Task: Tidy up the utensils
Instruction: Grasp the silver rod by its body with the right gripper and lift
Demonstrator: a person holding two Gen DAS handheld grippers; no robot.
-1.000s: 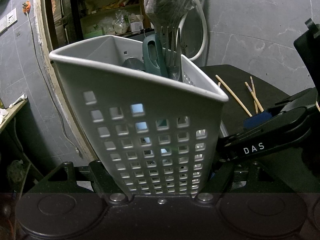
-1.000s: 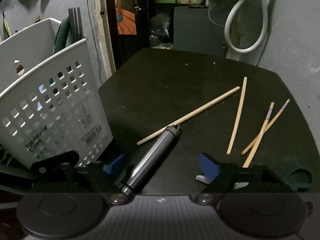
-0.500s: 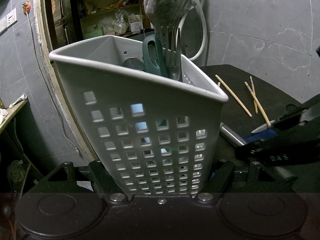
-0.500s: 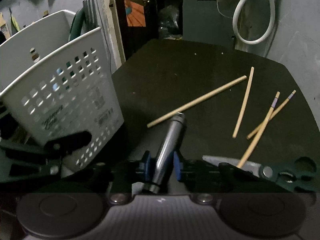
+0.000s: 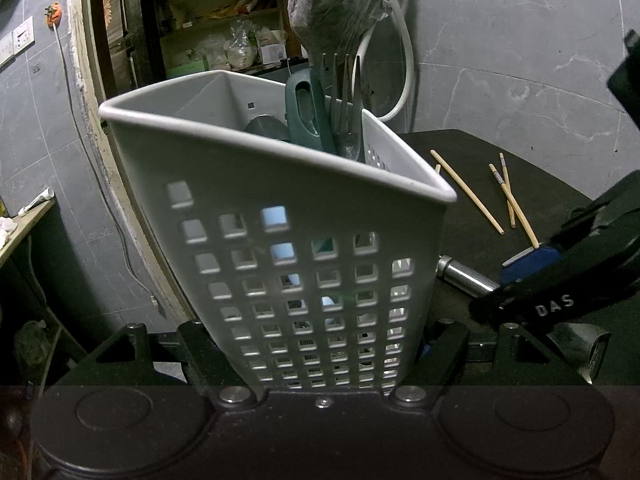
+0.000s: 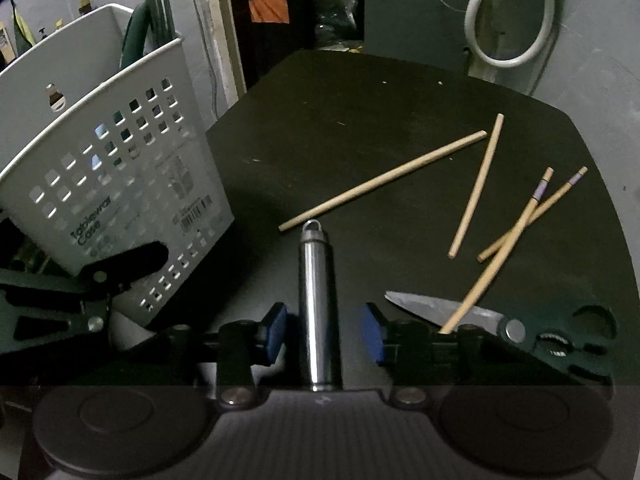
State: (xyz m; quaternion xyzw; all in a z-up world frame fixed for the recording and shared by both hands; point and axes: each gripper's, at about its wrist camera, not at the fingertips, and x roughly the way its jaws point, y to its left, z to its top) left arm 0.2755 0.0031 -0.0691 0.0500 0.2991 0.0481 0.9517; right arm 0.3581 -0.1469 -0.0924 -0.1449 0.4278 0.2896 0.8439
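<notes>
- My left gripper [image 5: 320,364] is clamped on the lower part of the white perforated utensil caddy [image 5: 280,248]; its jaws press the two side walls, and the caddy fills most of the left wrist view, leaning a little
- Inside the caddy stand a fork [image 5: 345,100] with its tines up, a dark green handle [image 5: 306,114] just beside it, and a rounded metal piece [image 5: 266,128] lower down; what that last piece is I cannot tell
- My right gripper [image 6: 322,334] sits low over the black table [image 6: 360,120], and its jaws have just been opening; the blue pads [image 6: 370,334] stand clear on either side of a steel cylindrical handle [image 6: 316,296] with a gap on both sides, so I have no hold on it
- The steel handle lies between the jaws and points away from me, its ring end near one end of the long chopstick [image 6: 384,180]
- Three more chopsticks lie to the right: a plain one [image 6: 476,186], and two with purple bands [image 6: 516,232] that cross each other; one of these lies over the blade of the kitchen scissors [image 6: 480,316]
- The scissors lie flat on the table just right of my right gripper, blades pointing left and dark handles to the right
- The caddy stands at the table's left edge, well apart from the chopsticks
</notes>
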